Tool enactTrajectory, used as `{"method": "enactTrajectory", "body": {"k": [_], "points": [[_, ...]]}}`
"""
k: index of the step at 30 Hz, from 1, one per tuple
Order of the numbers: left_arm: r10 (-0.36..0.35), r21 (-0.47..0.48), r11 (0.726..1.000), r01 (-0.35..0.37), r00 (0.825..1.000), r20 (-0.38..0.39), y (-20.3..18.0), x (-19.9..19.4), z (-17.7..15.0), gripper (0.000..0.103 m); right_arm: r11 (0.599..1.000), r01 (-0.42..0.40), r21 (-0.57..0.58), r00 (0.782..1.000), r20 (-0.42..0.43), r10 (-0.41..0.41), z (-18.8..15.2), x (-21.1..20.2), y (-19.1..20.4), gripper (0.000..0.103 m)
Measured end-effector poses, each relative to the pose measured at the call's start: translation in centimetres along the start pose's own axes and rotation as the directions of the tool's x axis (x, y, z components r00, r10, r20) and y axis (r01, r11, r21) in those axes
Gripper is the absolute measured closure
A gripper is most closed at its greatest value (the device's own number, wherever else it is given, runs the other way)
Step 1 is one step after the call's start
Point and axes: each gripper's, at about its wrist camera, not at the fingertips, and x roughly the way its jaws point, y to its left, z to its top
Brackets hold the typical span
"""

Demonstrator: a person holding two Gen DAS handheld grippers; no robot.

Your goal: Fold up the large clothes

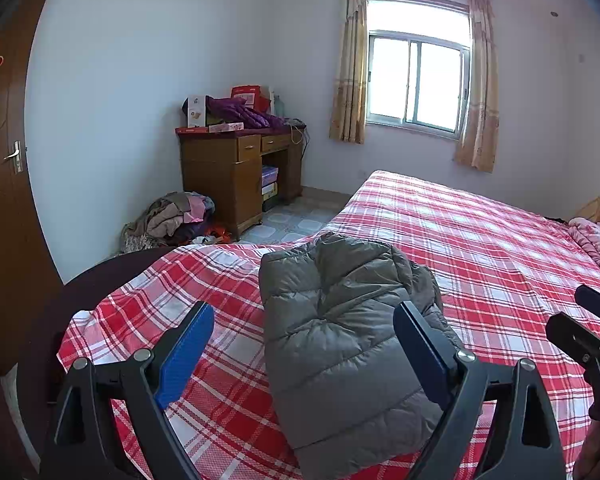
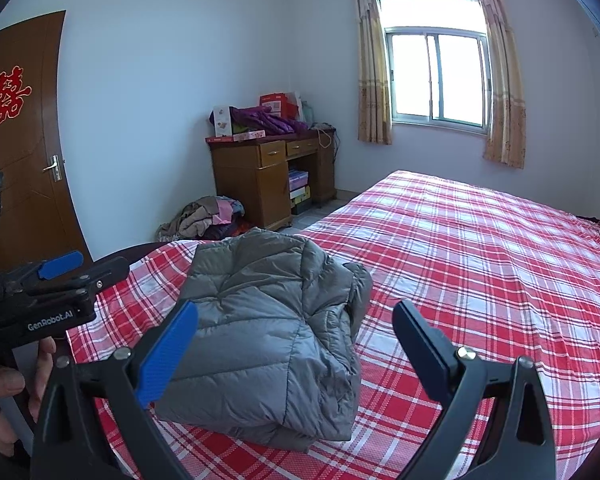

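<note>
A grey quilted down jacket (image 1: 340, 336) lies folded into a thick bundle near the foot corner of the bed, on the red and white checked sheet (image 1: 500, 248). My left gripper (image 1: 306, 316) hovers above and just short of the jacket, open wide, nothing between its blue pads. The right wrist view shows the same jacket (image 2: 268, 328) left of centre. My right gripper (image 2: 296, 316) is open too, held over the jacket's right edge and clear of it. The left gripper's body (image 2: 52, 292) and a hand (image 2: 4, 392) show at the left of that view.
A wooden desk (image 1: 236, 168) piled with boxes and a purple coat stands against the far wall. A heap of clothes (image 1: 176, 216) lies on the floor beside it. A brown door (image 2: 24, 152) is at the left, a pink blanket (image 1: 596, 240) at the bed's far right.
</note>
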Motion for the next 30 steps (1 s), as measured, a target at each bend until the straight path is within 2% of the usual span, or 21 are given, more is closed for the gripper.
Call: {"method": "enactTrajectory", "body": {"k": [13,30], "points": [[-0.003,0.009,1.000,0.003,1.000,-0.009,-0.3,0.3,0.0,0.011,1.000,0.002,0.014,1.000,-0.004,-0.002,-0.1,0.3,0.7,0.003],[-0.018,-0.016,1.000,0.018,1.000,-0.016,-0.1,0.0,0.5,0.011,1.000,0.008,0.016,0.997,0.075,-0.009,0.6,-1.1,0.9,0.002]]}}
